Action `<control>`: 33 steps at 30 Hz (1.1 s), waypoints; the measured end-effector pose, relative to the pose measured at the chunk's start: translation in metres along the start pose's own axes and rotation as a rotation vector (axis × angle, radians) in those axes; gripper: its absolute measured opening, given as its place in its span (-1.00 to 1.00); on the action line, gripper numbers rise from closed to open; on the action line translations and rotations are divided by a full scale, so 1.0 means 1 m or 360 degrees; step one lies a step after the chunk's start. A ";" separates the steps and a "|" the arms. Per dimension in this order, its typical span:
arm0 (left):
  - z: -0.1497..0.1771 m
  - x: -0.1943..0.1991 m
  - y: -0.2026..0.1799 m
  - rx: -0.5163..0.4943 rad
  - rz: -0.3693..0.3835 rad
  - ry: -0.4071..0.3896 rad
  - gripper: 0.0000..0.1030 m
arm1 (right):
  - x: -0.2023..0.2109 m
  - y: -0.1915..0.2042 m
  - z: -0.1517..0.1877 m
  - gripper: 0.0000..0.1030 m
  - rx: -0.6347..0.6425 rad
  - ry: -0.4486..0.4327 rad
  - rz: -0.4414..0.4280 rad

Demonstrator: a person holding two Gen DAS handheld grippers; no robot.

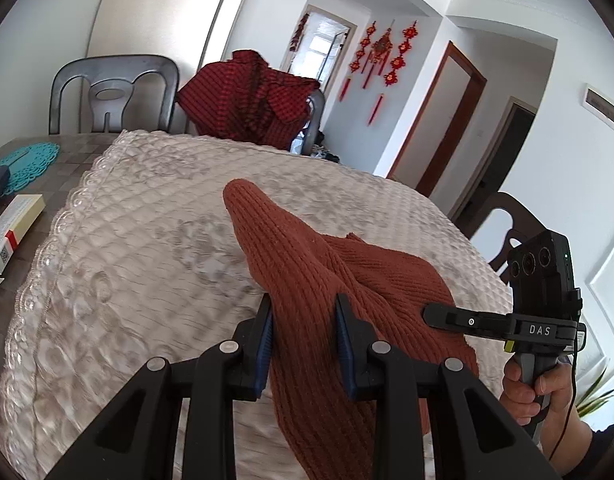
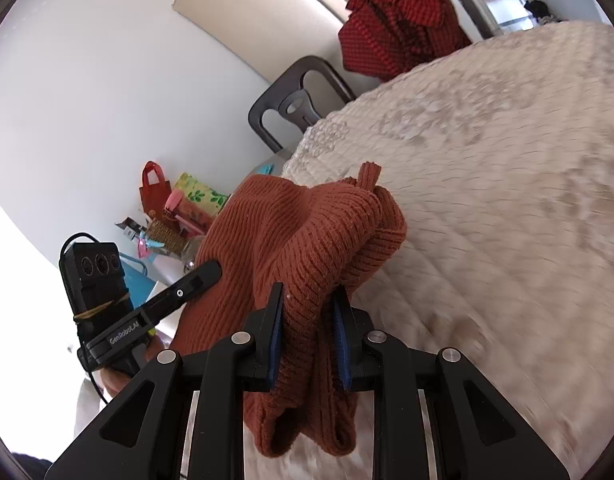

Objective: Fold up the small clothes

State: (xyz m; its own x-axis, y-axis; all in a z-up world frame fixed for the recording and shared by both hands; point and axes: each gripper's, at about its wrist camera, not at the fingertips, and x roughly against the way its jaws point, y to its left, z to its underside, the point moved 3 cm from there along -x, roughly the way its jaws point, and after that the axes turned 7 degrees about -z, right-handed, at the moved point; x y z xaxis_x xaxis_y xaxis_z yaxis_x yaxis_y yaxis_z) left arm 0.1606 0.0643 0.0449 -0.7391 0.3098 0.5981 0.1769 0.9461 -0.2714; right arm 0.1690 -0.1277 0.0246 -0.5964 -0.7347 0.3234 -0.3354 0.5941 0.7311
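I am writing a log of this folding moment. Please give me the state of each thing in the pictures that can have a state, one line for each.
rust knit garment: bunched, lifted, held by both grippers.
left gripper: shut on the garment.
right gripper: shut on the garment.
quilted cover: spread flat on the table.
red checked garment: draped over a chair back, unfolded.
white box: lying flat beside the cover.

Rust-brown ribbed knit [image 1: 307,280], cream quilted cover [image 1: 147,220] with grey floral pattern and scalloped lace edge, red-and-black checked garment [image 1: 247,100], teal lace mat [image 1: 29,164], dark grey chair [image 1: 111,92], black grippers with blue pads [image 1: 266,340], red wall ornaments [image 1: 387,56]
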 end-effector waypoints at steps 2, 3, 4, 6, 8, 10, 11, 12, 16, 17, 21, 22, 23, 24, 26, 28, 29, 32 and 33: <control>0.006 -0.012 0.014 0.0026 -0.0034 0.0033 -0.40 | -0.017 -0.007 -0.001 -0.56 -0.0011 0.0038 0.0002; 0.010 -0.018 0.020 0.0033 -0.0052 0.0057 -0.40 | -0.026 -0.014 0.000 -0.56 -0.0025 0.0064 0.0011; 0.016 -0.024 0.028 0.0048 -0.0087 0.0083 -0.38 | -0.031 -0.019 0.000 -0.56 -0.0035 0.0083 0.0019; 0.024 -0.033 0.039 0.0100 -0.0123 0.0116 -0.31 | -0.040 -0.030 0.001 -0.50 -0.0054 0.0121 0.0060; 0.027 -0.030 0.045 0.0155 -0.0115 0.0105 -0.26 | -0.040 -0.036 0.000 -0.48 -0.0087 0.0127 0.0043; 0.026 -0.021 0.044 0.0151 -0.0167 0.0064 -0.26 | -0.035 -0.033 0.000 -0.46 -0.0070 0.0134 0.0076; 0.027 -0.016 0.042 0.0138 -0.0197 0.0045 -0.26 | -0.030 -0.029 -0.001 -0.46 -0.0028 0.0134 0.0110; 0.027 -0.009 0.039 0.0122 -0.0231 0.0025 -0.27 | -0.027 -0.024 -0.002 -0.46 0.0004 0.0129 0.0138; 0.031 0.015 0.019 0.0035 -0.0308 -0.0060 -0.27 | -0.010 -0.002 -0.008 -0.46 0.0168 0.0041 0.0223; 0.032 0.017 0.014 0.0019 -0.0299 -0.0066 -0.27 | -0.009 0.005 -0.007 -0.47 0.0232 0.0039 0.0261; 0.047 0.003 0.002 -0.0042 -0.0306 0.0022 -0.27 | -0.028 0.005 -0.006 -0.48 0.0333 0.0117 0.0379; 0.050 0.000 0.002 -0.0045 -0.0332 0.0039 -0.27 | -0.034 0.001 -0.006 -0.48 0.0343 0.0138 0.0406; 0.052 -0.001 0.001 -0.0048 -0.0342 0.0039 -0.27 | -0.042 -0.007 -0.007 -0.48 0.0343 0.0172 0.0438; 0.053 0.002 0.000 -0.0053 -0.0355 0.0033 -0.27 | -0.045 -0.012 -0.007 -0.48 0.0329 0.0194 0.0446; 0.052 0.008 -0.002 -0.0040 -0.0378 0.0027 -0.27 | -0.042 -0.014 -0.007 -0.48 0.0290 0.0188 0.0426; 0.055 0.016 -0.005 -0.0030 -0.0391 0.0016 -0.27 | -0.033 -0.004 -0.004 -0.48 0.0336 0.0172 0.0450; 0.058 0.020 -0.007 -0.0031 -0.0407 0.0010 -0.27 | -0.028 0.004 0.000 -0.48 0.0378 0.0166 0.0457; 0.067 0.027 -0.012 -0.0025 -0.0427 0.0010 -0.27 | -0.016 0.026 0.017 -0.48 0.0475 0.0181 0.0433; 0.070 0.027 -0.013 -0.0018 -0.0425 0.0019 -0.27 | -0.016 0.030 0.021 -0.48 0.0501 0.0193 0.0432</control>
State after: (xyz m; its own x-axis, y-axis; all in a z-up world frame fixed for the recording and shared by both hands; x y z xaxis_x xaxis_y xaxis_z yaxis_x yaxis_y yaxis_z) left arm 0.0928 0.0540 0.0115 -0.7530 0.0501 0.6561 -0.0161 0.9954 -0.0945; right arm 0.1528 -0.0911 0.0291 -0.6101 -0.5599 0.5607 -0.3954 0.8283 0.3969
